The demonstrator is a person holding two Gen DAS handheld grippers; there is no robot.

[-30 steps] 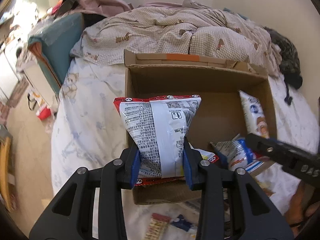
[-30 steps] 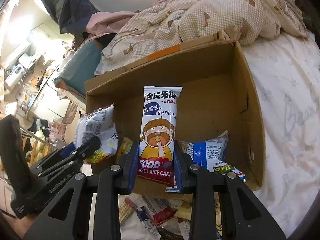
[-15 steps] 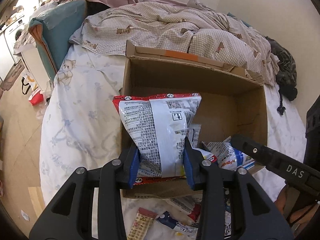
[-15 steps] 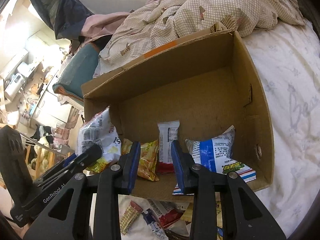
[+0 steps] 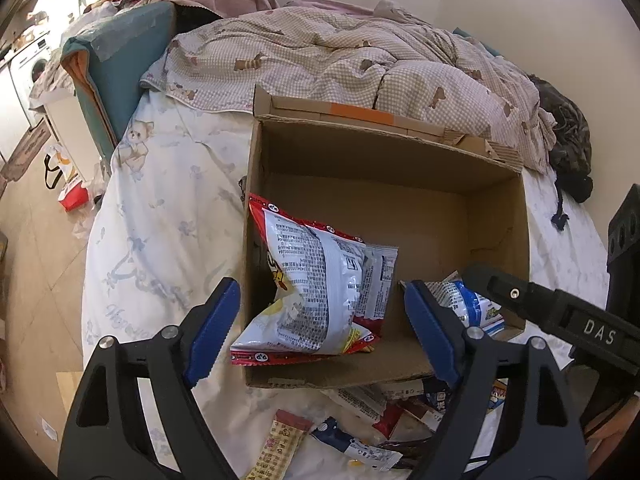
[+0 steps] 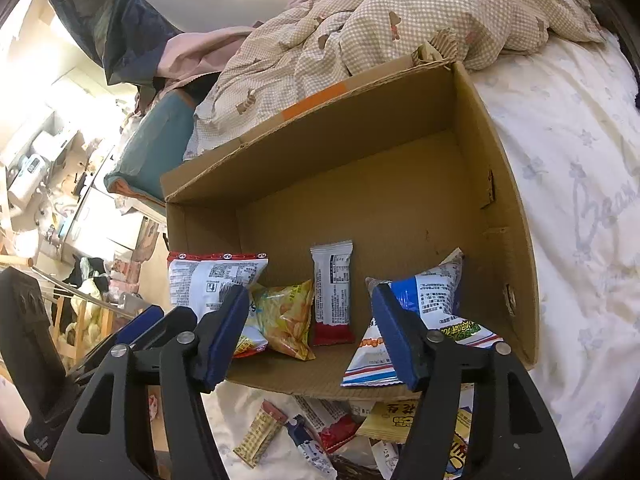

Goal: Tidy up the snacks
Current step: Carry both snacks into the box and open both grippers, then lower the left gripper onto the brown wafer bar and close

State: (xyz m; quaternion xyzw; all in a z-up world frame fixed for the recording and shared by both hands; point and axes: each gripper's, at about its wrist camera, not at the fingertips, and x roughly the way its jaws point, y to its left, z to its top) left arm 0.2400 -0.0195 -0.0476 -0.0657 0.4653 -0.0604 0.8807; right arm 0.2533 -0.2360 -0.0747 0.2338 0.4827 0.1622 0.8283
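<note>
An open cardboard box (image 5: 384,160) (image 6: 400,208) lies on the bed. Inside, a white and red snack bag (image 5: 308,292) (image 6: 212,280) leans in the left corner, next to a yellow bag (image 6: 286,316), a rice cake bar (image 6: 332,284) and a blue and white bag (image 6: 432,308) (image 5: 468,300). My left gripper (image 5: 320,332) is open and empty, just in front of the white and red bag. My right gripper (image 6: 312,336) is open and empty at the box's near edge. Loose snacks (image 6: 328,428) (image 5: 360,432) lie on the sheet in front of the box.
A checked duvet (image 5: 340,64) is bunched behind the box. A teal cushion (image 5: 116,64) stands at the bed's left edge, with the floor below it. The white sheet (image 6: 572,184) extends to the right of the box. Dark clothing (image 5: 568,152) lies far right.
My left gripper opened and let the white and red bag drop into the box's left corner. My right gripper released the rice cake bar, which now stands in the box, and opened wider.
</note>
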